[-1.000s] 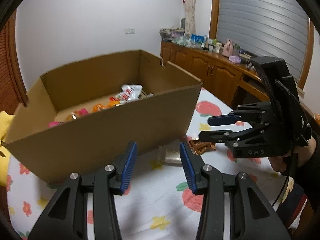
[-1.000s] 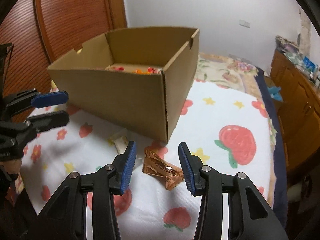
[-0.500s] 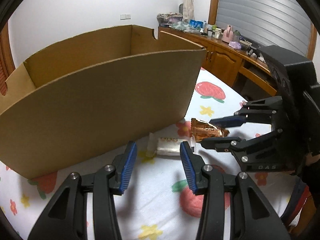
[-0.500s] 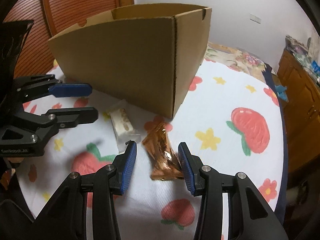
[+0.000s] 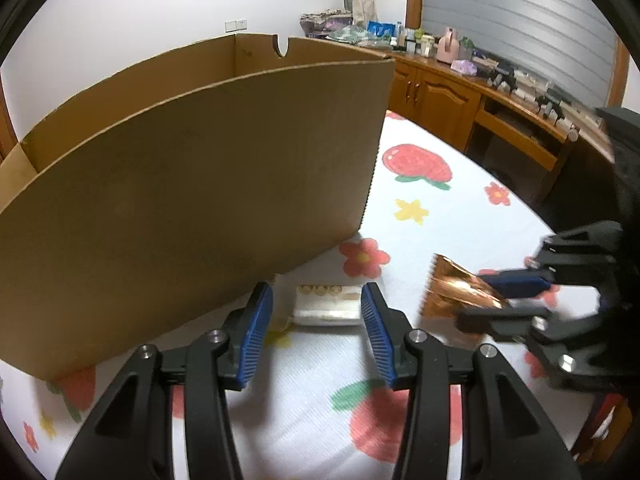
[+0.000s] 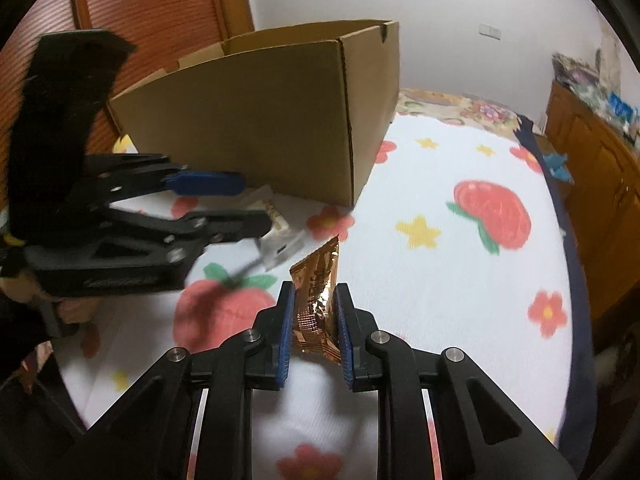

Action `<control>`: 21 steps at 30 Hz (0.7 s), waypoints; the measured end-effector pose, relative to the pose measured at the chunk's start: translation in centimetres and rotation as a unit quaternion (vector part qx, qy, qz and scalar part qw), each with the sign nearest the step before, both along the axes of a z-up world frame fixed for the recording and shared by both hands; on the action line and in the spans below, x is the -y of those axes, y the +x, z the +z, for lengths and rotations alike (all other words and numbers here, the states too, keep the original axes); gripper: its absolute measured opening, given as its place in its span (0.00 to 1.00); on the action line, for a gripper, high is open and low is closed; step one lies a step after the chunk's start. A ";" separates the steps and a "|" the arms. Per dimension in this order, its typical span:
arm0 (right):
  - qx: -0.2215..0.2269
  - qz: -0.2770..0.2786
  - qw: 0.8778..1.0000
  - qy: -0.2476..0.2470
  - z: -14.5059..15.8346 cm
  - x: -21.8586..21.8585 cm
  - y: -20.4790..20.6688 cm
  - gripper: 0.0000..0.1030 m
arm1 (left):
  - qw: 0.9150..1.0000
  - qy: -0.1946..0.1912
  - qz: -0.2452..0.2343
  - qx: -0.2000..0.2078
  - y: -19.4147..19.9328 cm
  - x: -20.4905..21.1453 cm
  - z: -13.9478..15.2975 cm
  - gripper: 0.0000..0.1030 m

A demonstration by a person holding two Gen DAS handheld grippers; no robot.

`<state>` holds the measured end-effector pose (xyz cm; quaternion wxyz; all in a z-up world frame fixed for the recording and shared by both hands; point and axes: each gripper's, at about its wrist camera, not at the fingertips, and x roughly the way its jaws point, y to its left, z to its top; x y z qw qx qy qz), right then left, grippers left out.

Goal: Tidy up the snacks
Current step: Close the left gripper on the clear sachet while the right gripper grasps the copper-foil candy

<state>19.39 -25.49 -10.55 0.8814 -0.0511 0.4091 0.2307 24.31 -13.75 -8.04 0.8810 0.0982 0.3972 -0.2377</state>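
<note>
Foil packet sits pinched in the right gripper at lower centre. Left gripper stands apart around the white bar beside the box. Slick foil could slip; a careless close might shove the bar.

cardboard box on tablecloth. wrapped bar just before box wall, between left gripper fingers. foil packet right of bar, between right gripper pads. cabinet behind, right.
</note>
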 end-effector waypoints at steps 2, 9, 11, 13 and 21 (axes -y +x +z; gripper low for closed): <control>0.003 -0.006 1.000 0.003 0.0 0.1 -0.5 0.17 | 1.000 -0.001 0.000 -0.002 0.2 -0.1 -0.1 0.45; 0.009 -0.026 1.000 0.009 -0.2 -0.2 -1.4 0.18 | 1.000 -0.008 0.000 -0.007 0.7 -0.4 -0.5 0.51; 0.003 -0.029 1.000 0.007 -0.6 -0.1 -1.5 0.18 | 1.000 -0.010 0.000 -0.007 0.7 -0.4 -0.6 0.53; 0.002 -0.030 0.999 0.012 -0.7 0.1 -1.5 0.18 | 1.000 -0.012 -0.001 -0.009 0.8 -0.2 -0.7 0.55; 0.004 -0.034 0.999 0.002 -1.0 -0.1 -1.3 0.18 | 1.000 0.000 -0.009 -0.012 0.6 0.4 -1.0 0.58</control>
